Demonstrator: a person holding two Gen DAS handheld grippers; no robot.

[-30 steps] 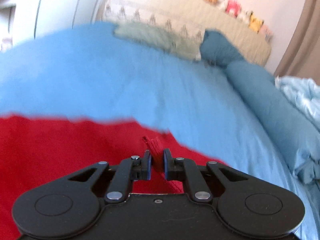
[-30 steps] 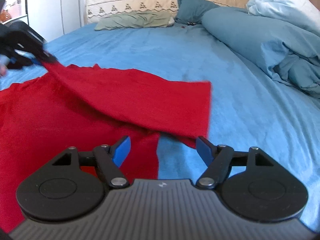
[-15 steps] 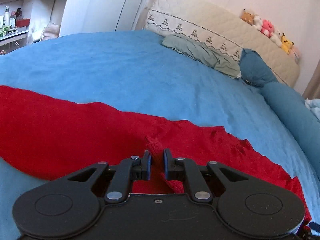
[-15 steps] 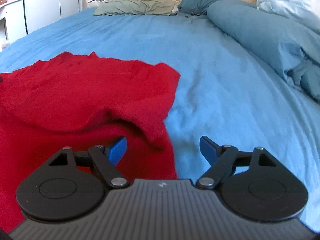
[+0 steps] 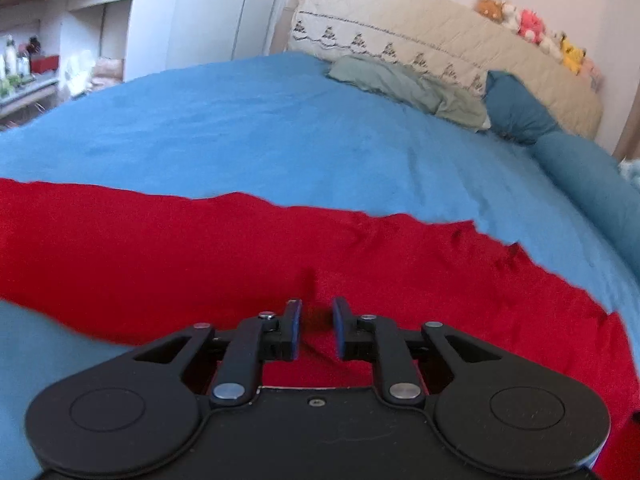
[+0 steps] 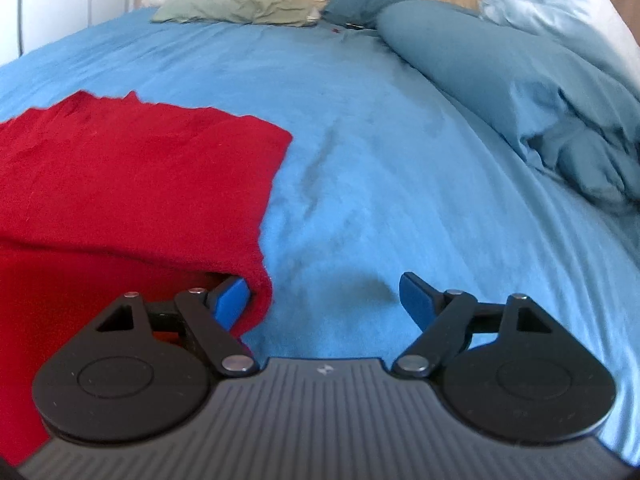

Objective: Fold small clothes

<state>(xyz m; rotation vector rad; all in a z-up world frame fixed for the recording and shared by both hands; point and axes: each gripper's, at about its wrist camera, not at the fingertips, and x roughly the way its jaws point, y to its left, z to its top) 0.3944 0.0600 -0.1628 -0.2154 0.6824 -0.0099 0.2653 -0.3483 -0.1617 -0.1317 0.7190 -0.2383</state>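
Note:
A red garment (image 5: pixel 248 256) lies on the blue bedsheet (image 5: pixel 280 136), folded over on itself. My left gripper (image 5: pixel 316 330) is low over it with its jaws slightly apart and no cloth between the pads. In the right wrist view the red garment (image 6: pixel 132 184) fills the left side, its folded top layer ending in a straight right edge. My right gripper (image 6: pixel 326 300) is open wide at that edge; its left finger (image 6: pixel 232 300) is tucked under the folded corner and its right finger (image 6: pixel 418 300) is over bare sheet.
A grey-green pillow (image 5: pixel 404 84) and a teal pillow (image 5: pixel 516 108) lie at the quilted headboard (image 5: pixel 440 52), which carries plush toys (image 5: pixel 532 32). A bunched teal and pale blue duvet (image 6: pixel 540 92) fills the right. White shelves and a wardrobe (image 5: pixel 100 40) stand at the left.
My left gripper carried the pinched red cloth across, laid it down over the garment and let go. My right gripper stayed open and moved to the folded layer's right corner.

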